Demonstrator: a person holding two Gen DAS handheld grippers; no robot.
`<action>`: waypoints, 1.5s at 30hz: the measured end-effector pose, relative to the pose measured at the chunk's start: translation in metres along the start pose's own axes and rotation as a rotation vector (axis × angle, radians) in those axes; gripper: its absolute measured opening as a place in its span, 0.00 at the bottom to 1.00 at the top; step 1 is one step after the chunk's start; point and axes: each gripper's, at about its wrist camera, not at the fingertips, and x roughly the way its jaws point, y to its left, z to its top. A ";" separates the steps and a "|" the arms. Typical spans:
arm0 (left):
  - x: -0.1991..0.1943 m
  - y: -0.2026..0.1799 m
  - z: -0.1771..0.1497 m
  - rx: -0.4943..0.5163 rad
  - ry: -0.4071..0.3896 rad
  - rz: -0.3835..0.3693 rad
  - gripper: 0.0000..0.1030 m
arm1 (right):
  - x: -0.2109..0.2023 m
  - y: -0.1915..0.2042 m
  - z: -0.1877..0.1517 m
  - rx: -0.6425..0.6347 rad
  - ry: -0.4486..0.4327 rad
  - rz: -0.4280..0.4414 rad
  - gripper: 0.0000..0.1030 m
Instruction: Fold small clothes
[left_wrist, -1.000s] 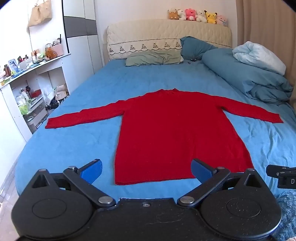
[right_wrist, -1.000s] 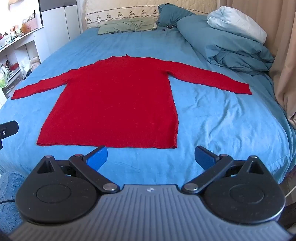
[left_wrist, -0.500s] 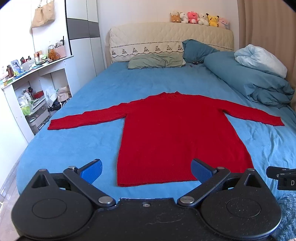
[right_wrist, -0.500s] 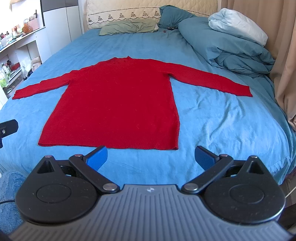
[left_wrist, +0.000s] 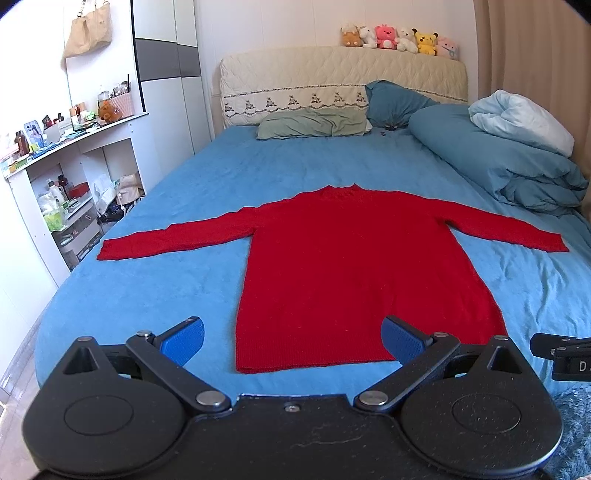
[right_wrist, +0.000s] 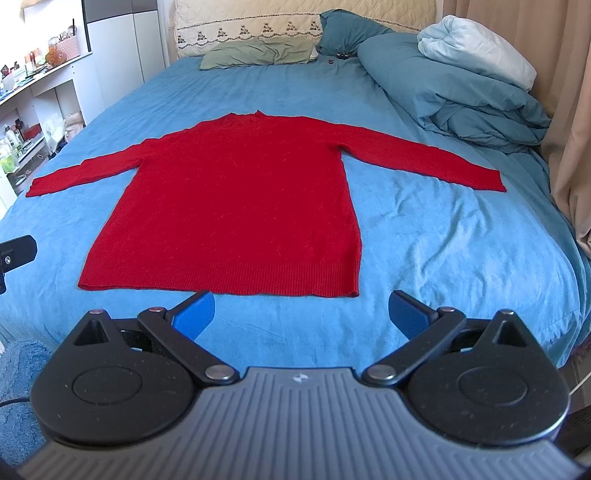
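Observation:
A red long-sleeved sweater (left_wrist: 354, 266) lies flat on the blue bed sheet (left_wrist: 155, 288), both sleeves spread out sideways, hem toward me. It also shows in the right wrist view (right_wrist: 240, 206). My left gripper (left_wrist: 293, 339) is open and empty, hovering at the foot of the bed just before the hem. My right gripper (right_wrist: 301, 314) is open and empty, just short of the hem's right half. Neither touches the sweater.
A rolled blue duvet (left_wrist: 509, 162) and pillows (left_wrist: 314, 123) lie at the bed's head and right side. White shelves (left_wrist: 55, 192) with clutter stand to the left. A curtain (right_wrist: 569, 129) hangs on the right. A blue rug (right_wrist: 22, 373) lies on the floor.
Both views have shifted slightly, the sweater sitting a little lower in frame. Both grippers stay open; the sweater has not moved.

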 end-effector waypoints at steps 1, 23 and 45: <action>0.000 0.000 0.000 0.001 0.000 0.000 1.00 | 0.000 0.000 0.000 -0.002 -0.001 -0.001 1.00; -0.001 0.001 0.001 0.009 -0.012 -0.005 1.00 | -0.002 0.000 0.001 0.003 -0.008 0.004 1.00; -0.003 0.002 0.001 0.006 -0.019 0.002 1.00 | -0.006 0.001 0.005 0.002 -0.019 0.010 1.00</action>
